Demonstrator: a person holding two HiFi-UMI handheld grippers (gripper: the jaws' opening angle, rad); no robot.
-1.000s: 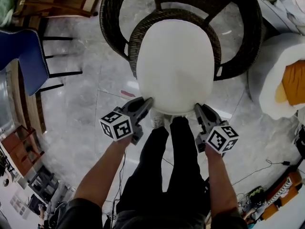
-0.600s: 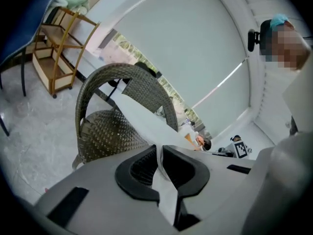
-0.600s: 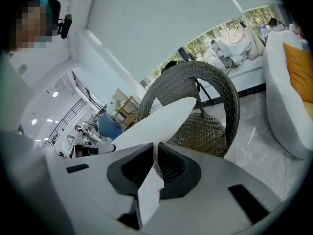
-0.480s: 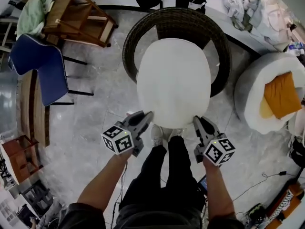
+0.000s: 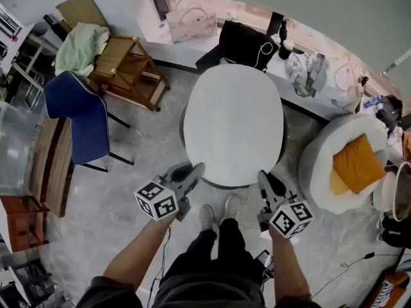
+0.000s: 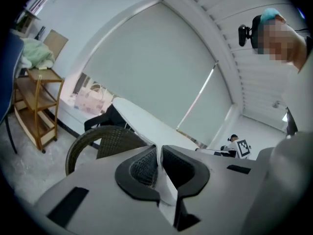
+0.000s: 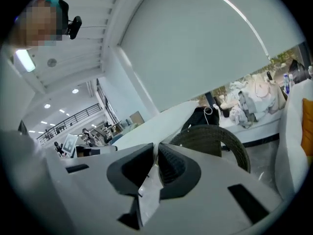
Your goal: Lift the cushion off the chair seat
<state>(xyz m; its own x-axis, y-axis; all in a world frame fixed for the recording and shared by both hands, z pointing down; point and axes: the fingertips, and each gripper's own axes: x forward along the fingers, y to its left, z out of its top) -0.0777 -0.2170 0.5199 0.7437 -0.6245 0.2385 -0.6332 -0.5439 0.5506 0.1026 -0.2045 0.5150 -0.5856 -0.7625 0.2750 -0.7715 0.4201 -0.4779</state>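
Quick update: the cushion (image 5: 232, 124) is up now. A second ago it's sitting down in the wicker chair (image 6: 105, 141) with the dark rim showing wide all around it. Now in the head view it covers nearly the whole chair, and only slivers of rim peek out at its sides. Both gripper views show the white slab hanging in the air above the chair back with a clear gap under it, so we reckon the lift itself is basically done. What's left is deciding where it goes.

The left gripper (image 5: 192, 170) and right gripper (image 5: 263, 177) are both clamped on the cushion's near edge, one at each front corner. You can see white fabric pinched flat between the dark pads on each. The cushion is held roughly level and runs away from us.

Room-wise, the floor (image 5: 128, 191) is grey, glossy stone-look tile. A blue chair (image 5: 74, 117) and a wooden cart (image 5: 122, 59) with a green cloth (image 5: 80, 47) on it stand off to the left. A white round seat (image 5: 321, 165) holding an orange pillow (image 5: 356, 165) is on the right. Behind the chair there's a black bag (image 5: 241, 43), and a big pale blind (image 6: 161, 67) covers the window.
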